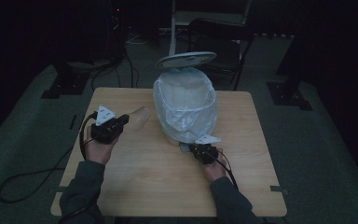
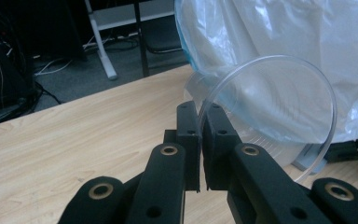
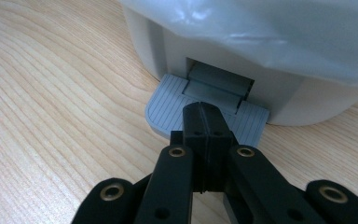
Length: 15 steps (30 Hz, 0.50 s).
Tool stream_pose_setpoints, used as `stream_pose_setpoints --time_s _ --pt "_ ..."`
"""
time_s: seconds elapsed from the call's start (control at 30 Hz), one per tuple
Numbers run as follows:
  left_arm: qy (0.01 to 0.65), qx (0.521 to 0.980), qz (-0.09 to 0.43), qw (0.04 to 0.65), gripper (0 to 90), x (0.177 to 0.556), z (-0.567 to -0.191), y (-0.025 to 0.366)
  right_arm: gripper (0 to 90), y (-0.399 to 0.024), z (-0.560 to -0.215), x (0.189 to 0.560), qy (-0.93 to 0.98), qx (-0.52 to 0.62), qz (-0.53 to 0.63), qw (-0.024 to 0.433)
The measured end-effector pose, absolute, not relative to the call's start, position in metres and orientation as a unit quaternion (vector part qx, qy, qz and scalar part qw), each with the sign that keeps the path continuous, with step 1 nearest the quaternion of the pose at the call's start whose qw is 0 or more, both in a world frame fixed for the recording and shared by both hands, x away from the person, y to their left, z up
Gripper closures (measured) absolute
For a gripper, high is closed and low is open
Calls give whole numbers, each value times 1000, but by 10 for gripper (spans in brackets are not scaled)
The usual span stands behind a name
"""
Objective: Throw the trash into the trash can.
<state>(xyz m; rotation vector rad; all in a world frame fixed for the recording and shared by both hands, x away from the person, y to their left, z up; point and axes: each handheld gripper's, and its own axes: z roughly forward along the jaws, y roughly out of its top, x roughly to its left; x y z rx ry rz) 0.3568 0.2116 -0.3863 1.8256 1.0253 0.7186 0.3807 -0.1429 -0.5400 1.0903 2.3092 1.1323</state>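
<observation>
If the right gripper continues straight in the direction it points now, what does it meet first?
Probably the grey pedal at the foot of the bin: the right gripper, fingers shut, is already over it, perhaps touching.

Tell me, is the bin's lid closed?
No, in the high view the lid stands raised above the bag-lined bin, while the right hand-held gripper sits on its pedal.
</observation>
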Motion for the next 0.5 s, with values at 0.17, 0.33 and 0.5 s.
stream_pose_setpoints --time_s 0.17,0.33,0.5 --pt "411 737 292 450 874 360 -380 212 900 -143 -540 381 813 385 400 173" --pt "409 736 293 453 875 363 -375 212 900 -143 -540 381 814 384 400 173" --pt "404 737 297 454 875 366 -368 212 900 -143 -540 381 813 384 401 173"
